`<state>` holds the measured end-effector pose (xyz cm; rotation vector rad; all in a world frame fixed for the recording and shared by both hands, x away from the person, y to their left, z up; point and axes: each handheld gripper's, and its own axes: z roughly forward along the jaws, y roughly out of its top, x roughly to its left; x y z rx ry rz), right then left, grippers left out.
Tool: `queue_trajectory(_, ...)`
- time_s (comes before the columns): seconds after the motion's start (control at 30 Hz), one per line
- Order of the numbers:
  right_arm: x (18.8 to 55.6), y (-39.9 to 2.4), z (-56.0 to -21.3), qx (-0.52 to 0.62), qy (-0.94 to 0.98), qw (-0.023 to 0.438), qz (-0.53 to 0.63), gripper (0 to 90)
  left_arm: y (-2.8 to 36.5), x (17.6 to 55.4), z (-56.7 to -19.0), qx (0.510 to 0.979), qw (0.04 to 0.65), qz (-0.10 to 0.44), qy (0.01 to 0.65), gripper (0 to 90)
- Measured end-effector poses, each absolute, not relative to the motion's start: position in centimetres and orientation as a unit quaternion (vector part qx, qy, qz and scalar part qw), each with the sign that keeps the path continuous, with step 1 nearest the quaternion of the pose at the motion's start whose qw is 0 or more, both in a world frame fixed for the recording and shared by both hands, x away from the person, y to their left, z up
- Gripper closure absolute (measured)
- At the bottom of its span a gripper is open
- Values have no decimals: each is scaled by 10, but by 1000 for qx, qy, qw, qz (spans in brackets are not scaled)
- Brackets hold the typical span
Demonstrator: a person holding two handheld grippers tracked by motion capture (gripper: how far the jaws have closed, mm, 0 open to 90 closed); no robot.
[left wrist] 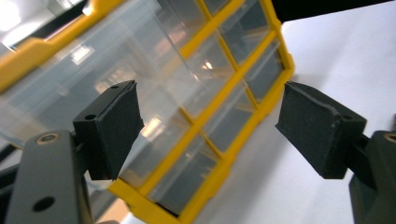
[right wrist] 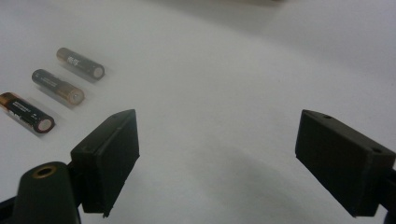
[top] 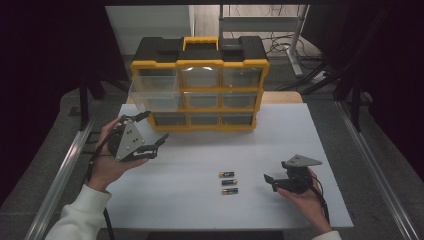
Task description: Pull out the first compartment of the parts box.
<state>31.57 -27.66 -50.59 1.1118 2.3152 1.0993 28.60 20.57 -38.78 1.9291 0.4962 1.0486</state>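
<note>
Left gripper [top: 156, 129] open, nothing between jaws, just beside pulled-out drawer [top: 152, 92] at upper left of organizer [top: 200, 82]. Right gripper [top: 268, 182] open, empty, low over table [top: 190, 200], near three batteries [top: 229, 182]. Advised: approach nearest battery squarely, close across its body, lift level, deposit well inside drawer.

Drawer cabinet [top: 200, 82] at 12 o'clock on the table [top: 200, 210], one upper-left drawer [top: 154, 92] pulled out toward 7 o'clock. Three batteries [top: 228, 182] near table centre, stacked in a column from 12 to 6 o'clock, each lying crosswise, slightly apart. Left gripper [top: 150, 132] at 9 o'clock of the batteries, just in front of the pulled-out drawer. Right gripper [top: 271, 181] at 3 o'clock of the batteries, near them, pointing toward 9 o'clock.
</note>
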Motion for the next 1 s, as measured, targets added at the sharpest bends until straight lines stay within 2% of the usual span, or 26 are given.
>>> queue_trajectory(0.33, 316, -277, -506, 392, 816, 174, 388, 138, 209, 289, -402, 783, 463, 351, 223, 209)
queue_trajectory(0.8, 317, -277, -505, 394, 813, 174, 392, 138, 210, 293, -429, 794, 475, 282, 254, 179)
queue_trajectory(1.0, 320, -276, -505, 395, 811, 171, 397, 138, 212, 295, -439, 799, 477, 236, 280, 165)
